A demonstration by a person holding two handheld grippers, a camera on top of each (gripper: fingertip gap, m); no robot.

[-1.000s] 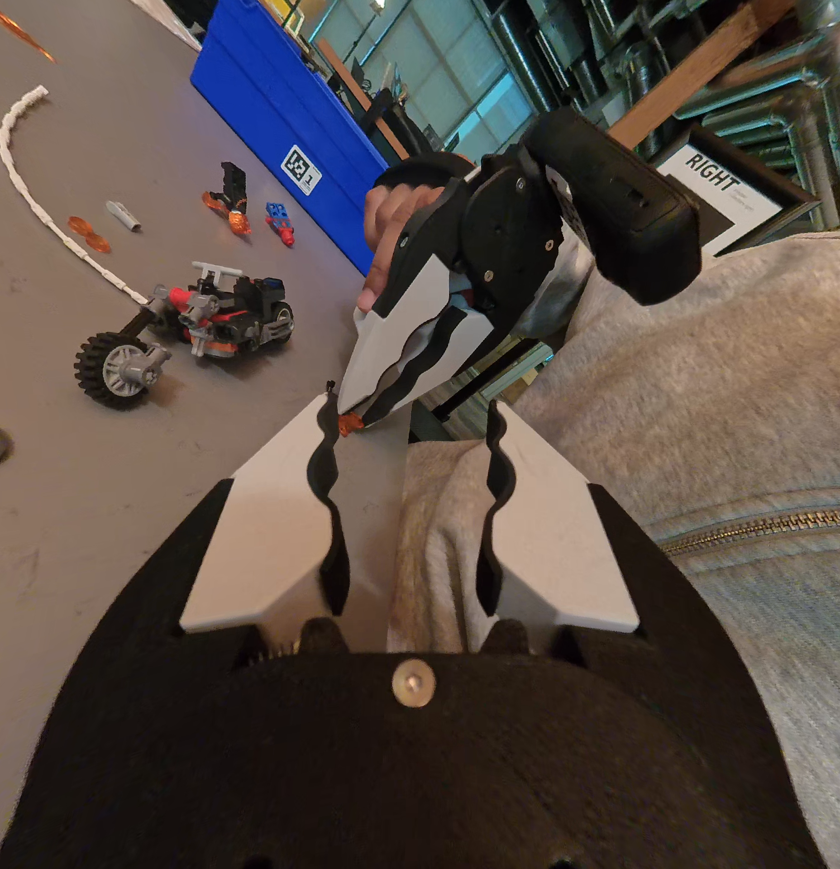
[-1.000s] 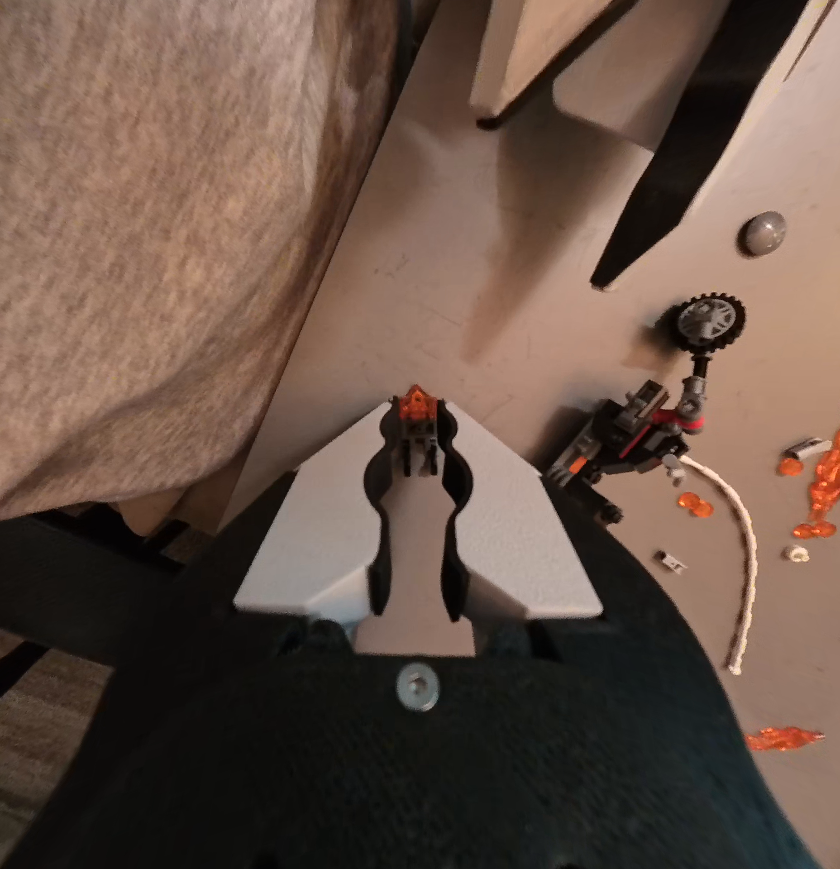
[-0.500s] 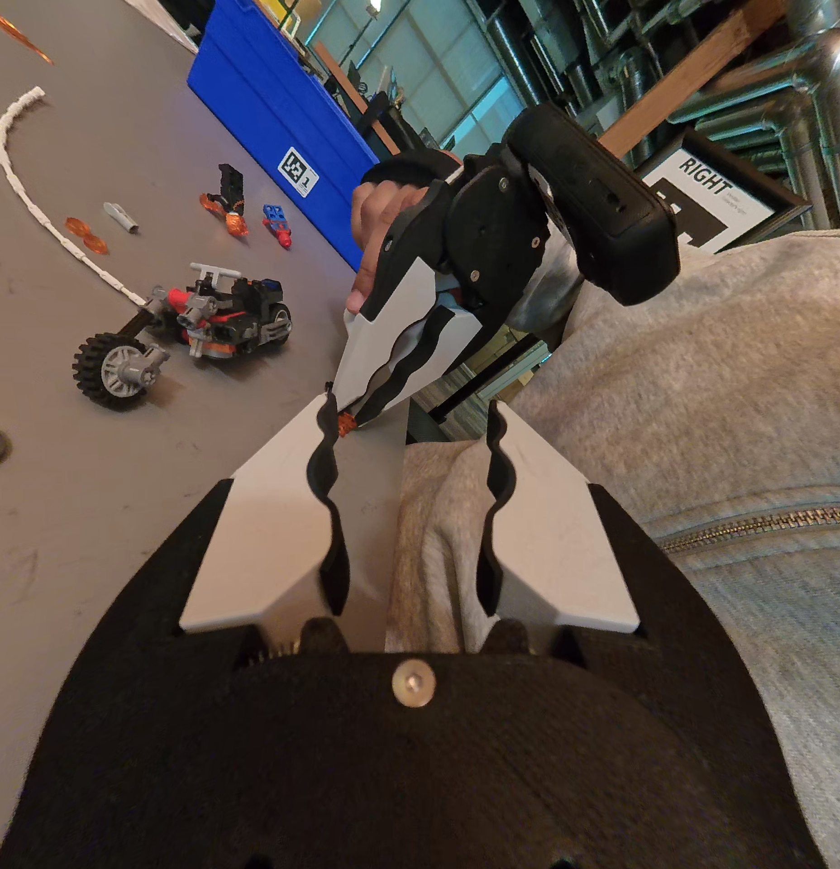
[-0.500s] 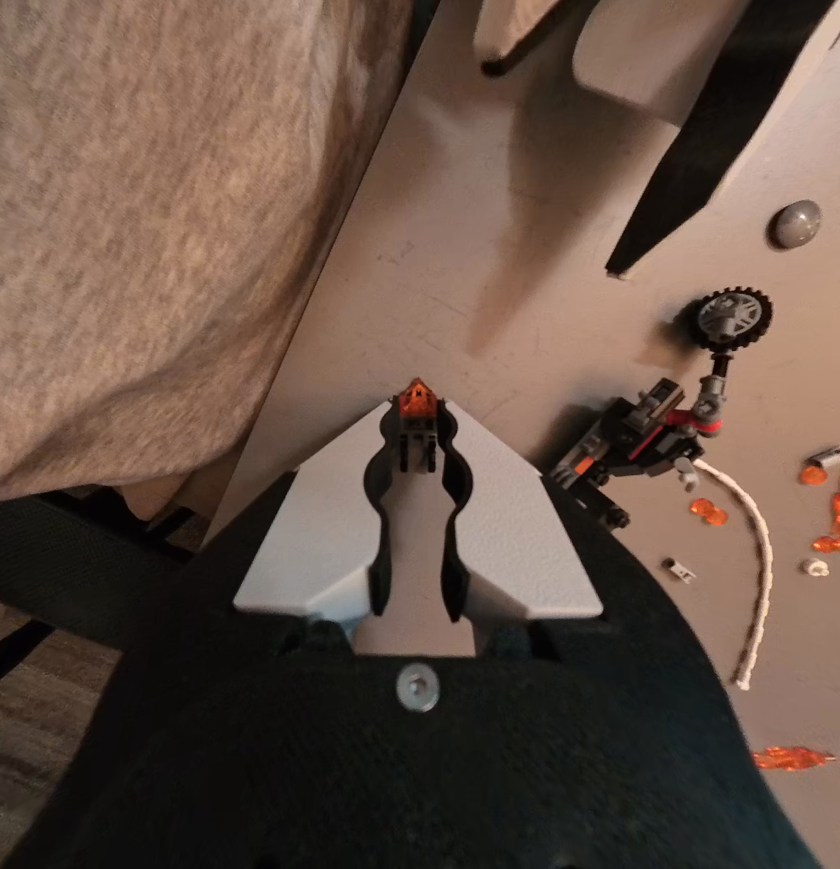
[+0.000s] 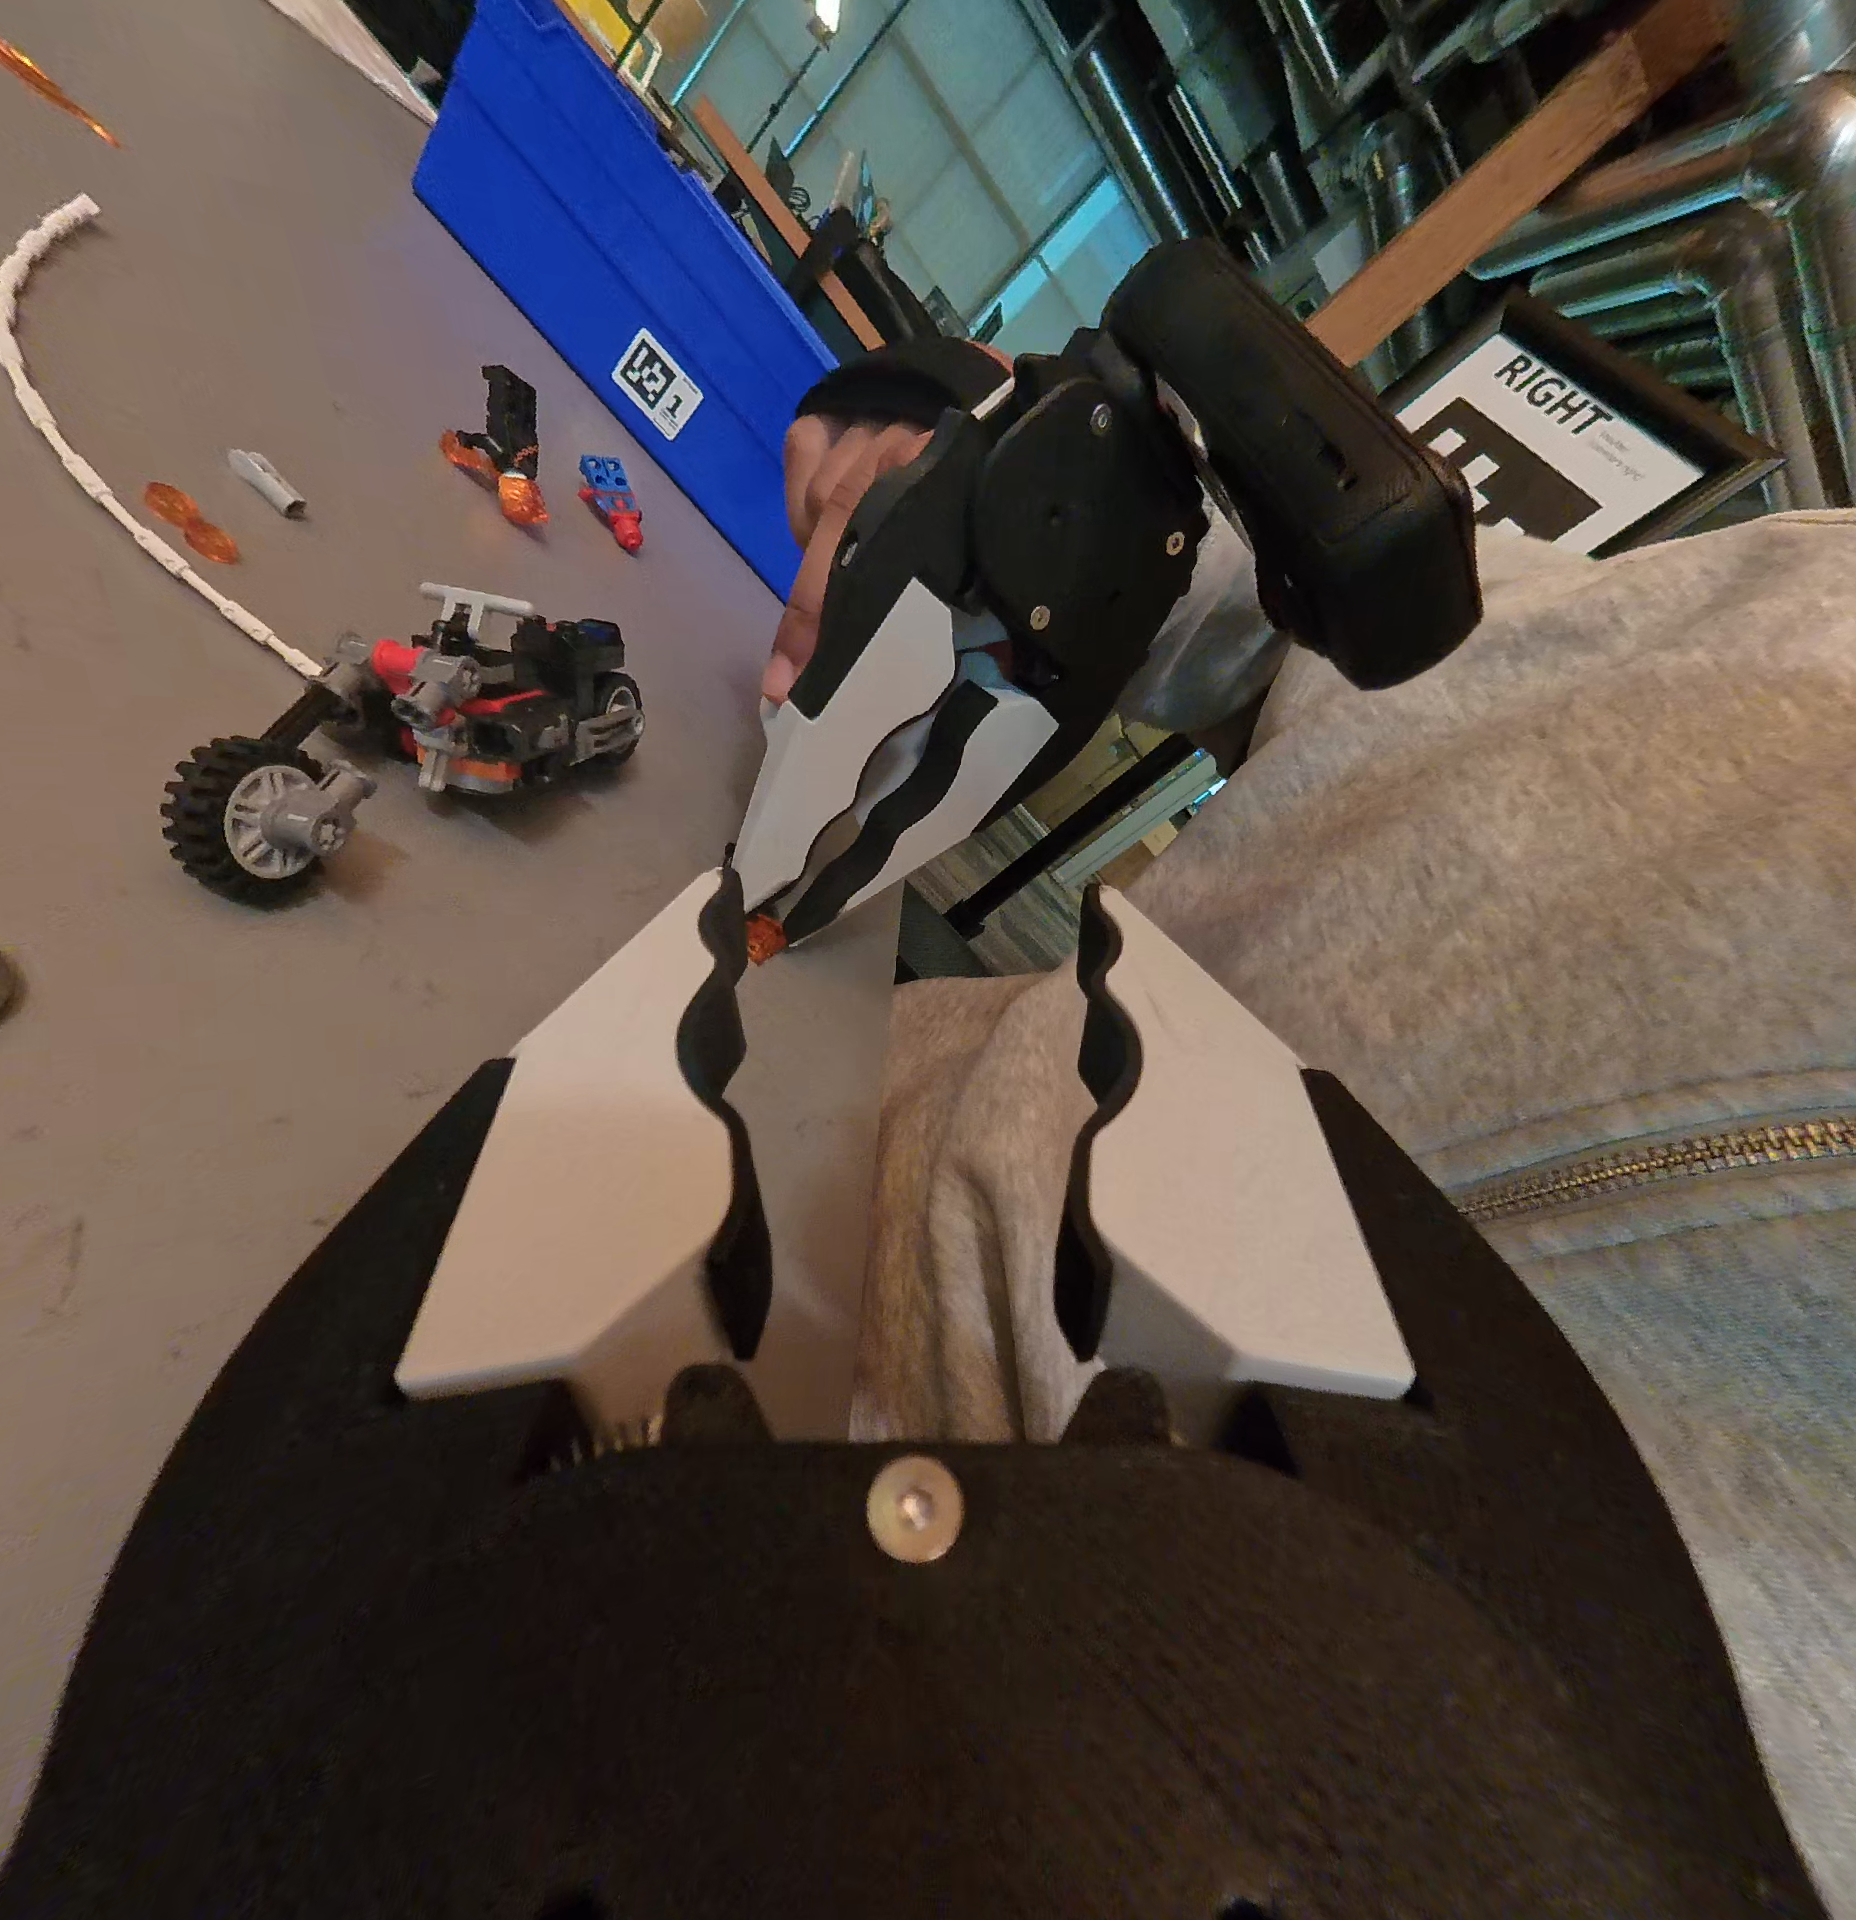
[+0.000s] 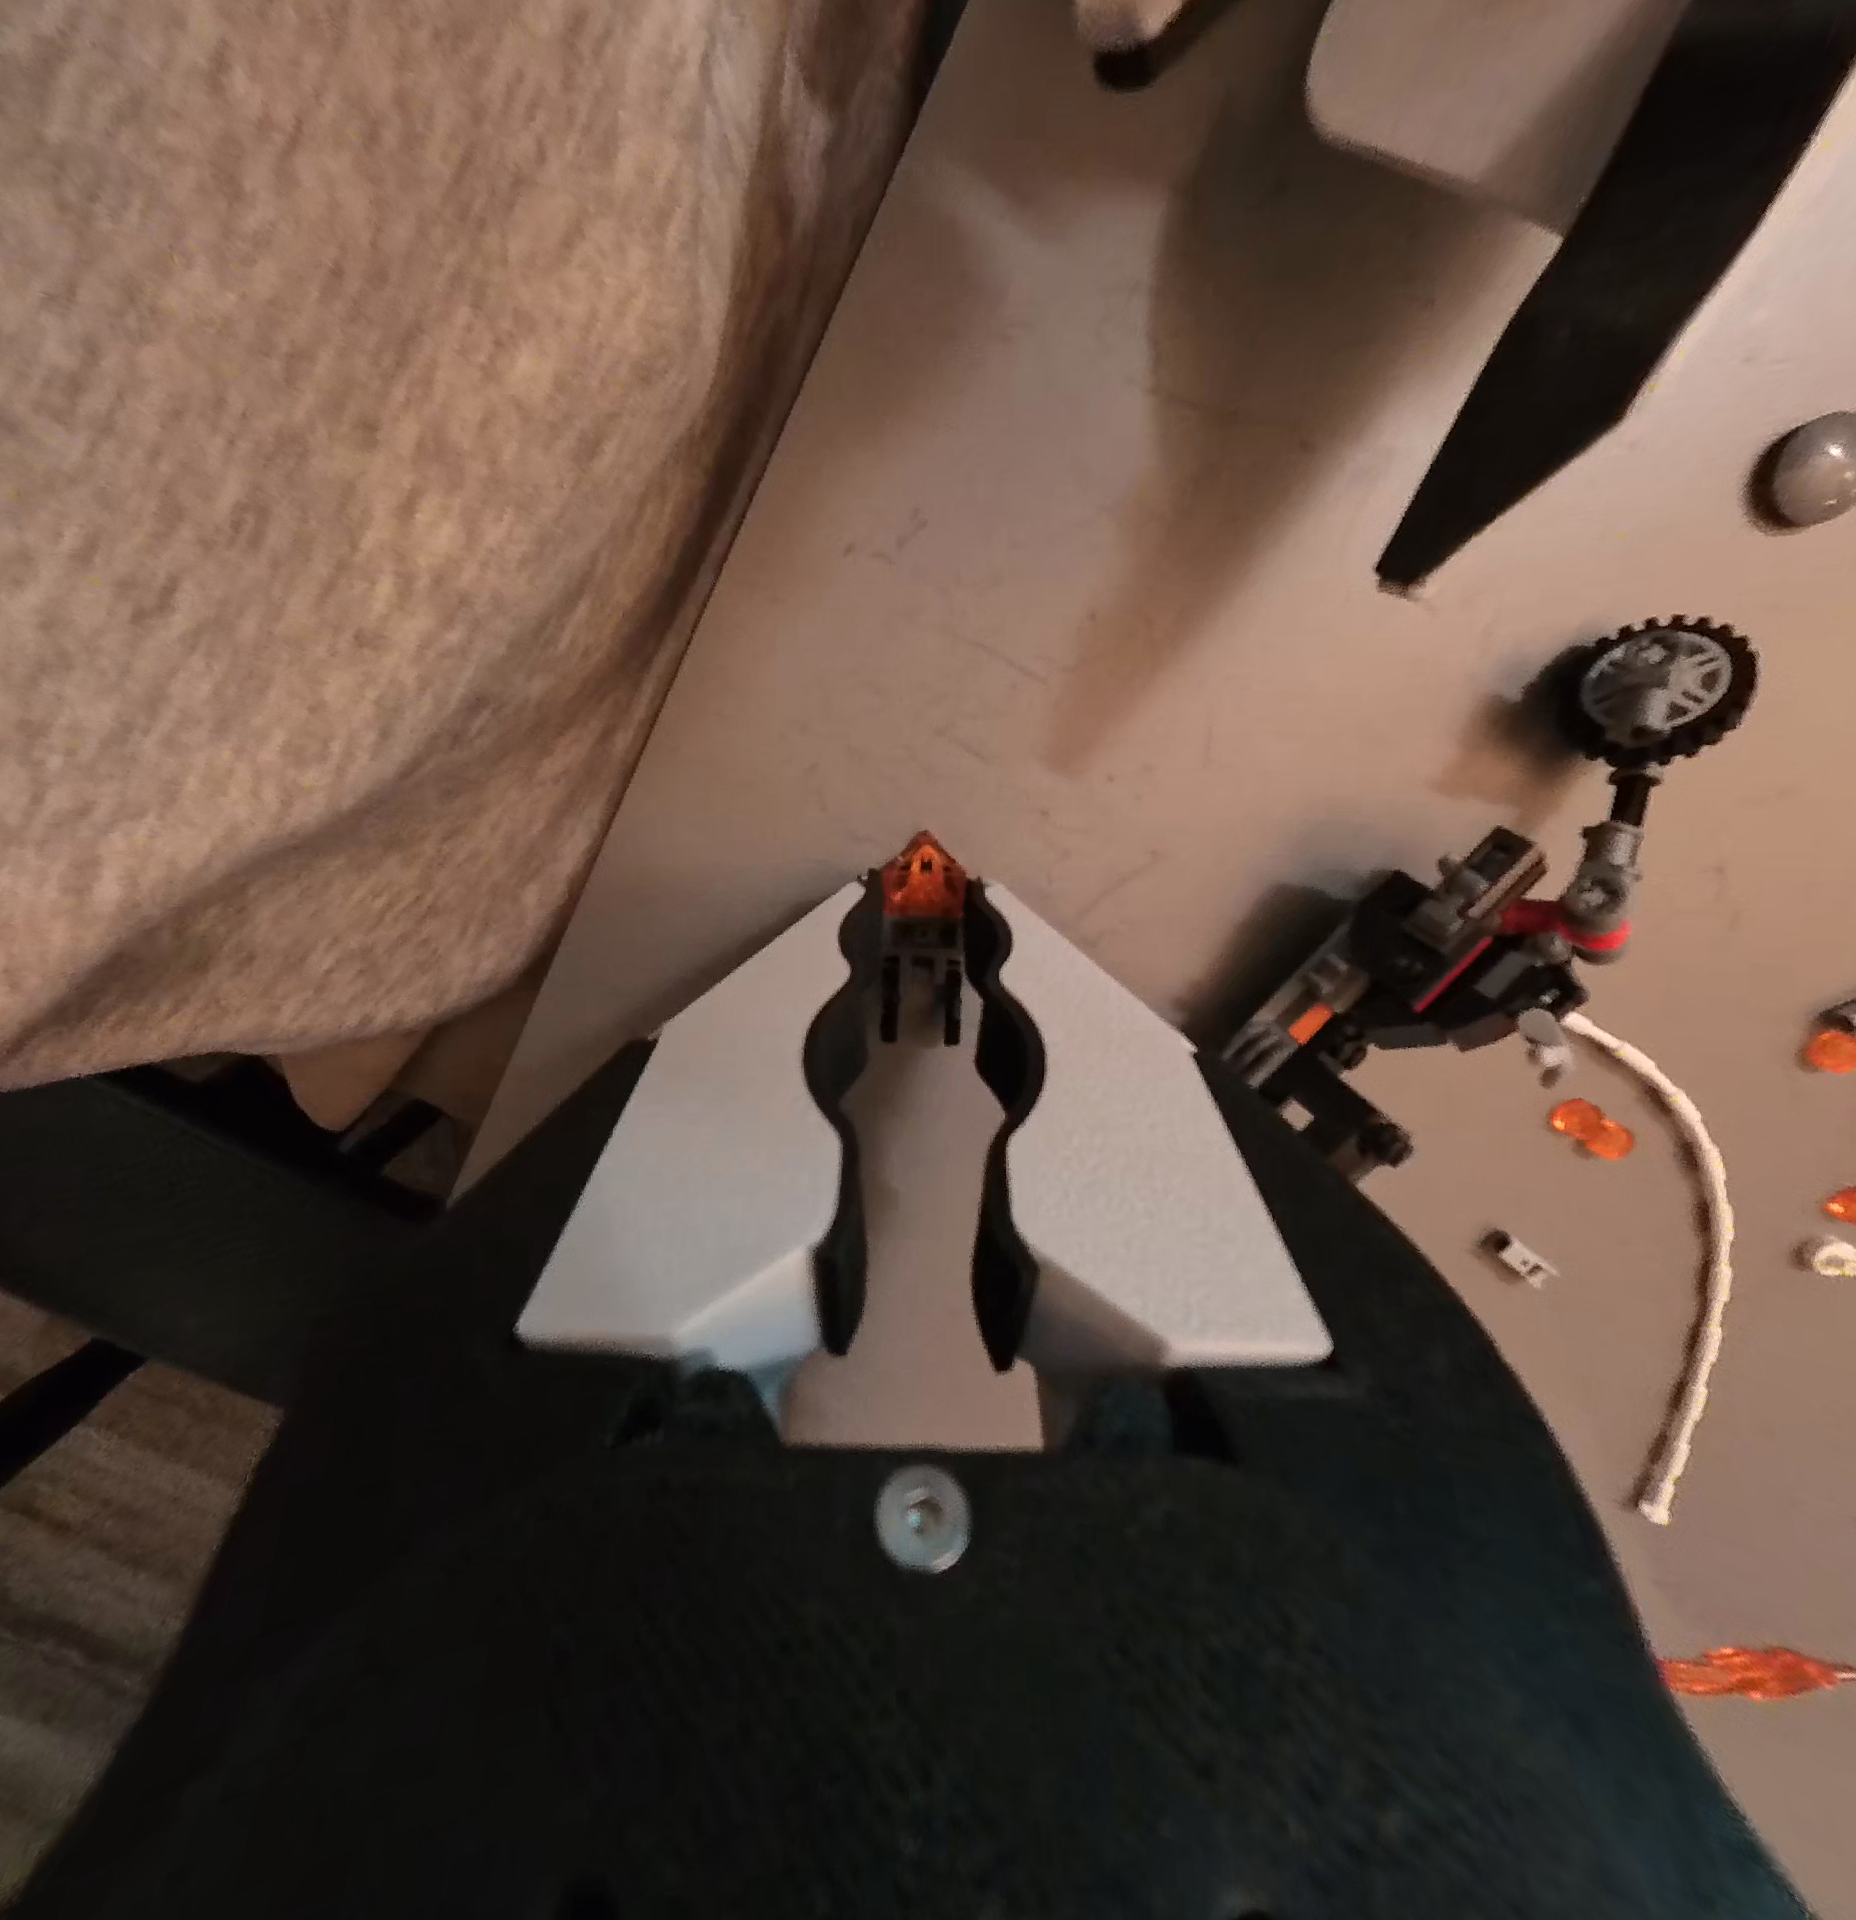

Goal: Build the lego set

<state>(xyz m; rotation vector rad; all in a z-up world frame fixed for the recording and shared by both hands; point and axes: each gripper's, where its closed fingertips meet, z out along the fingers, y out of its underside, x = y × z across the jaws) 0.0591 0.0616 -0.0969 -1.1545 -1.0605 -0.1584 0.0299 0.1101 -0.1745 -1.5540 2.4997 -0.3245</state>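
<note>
Held piece: we see a small black lego piece with a clear orange tip point(image 6: 922, 914) pinched at the very fingertips of the right gripper point(image 6: 919, 909); its lower end is hard to make out against the dark pads.
Same piece, left wrist view: only the orange tip point(image 5: 763, 937) peeks out, the rest is hidden behind the white finger point(image 5: 633, 1081) of the left gripper point(image 5: 908, 914).
Right gripper: narrowed down, clamped on that piece, above the table's near edge.
Left gripper: its jaws stand wide apart and hold nothing; one fingertip sits just beside the orange tip, and we cannot tell whether they touch.
Motorcycle: we find the part-built lego motorcycle point(image 5: 436, 717) lying on the grey table point(image 5: 176, 1091), well apart from both grippers; its rear is cut off by the right gripper's body in the right wrist view.
Loose parts: a white chain point(image 5: 82, 457), orange studs point(image 5: 191, 525) and a blue bit point(image 5: 610, 497) lie beyond it, near a blue bin point(image 5: 612, 270).
Person: a grey sweater point(image 5: 1578, 883) fills the side; a hand point(image 5: 830, 499) is mostly hidden.
</note>
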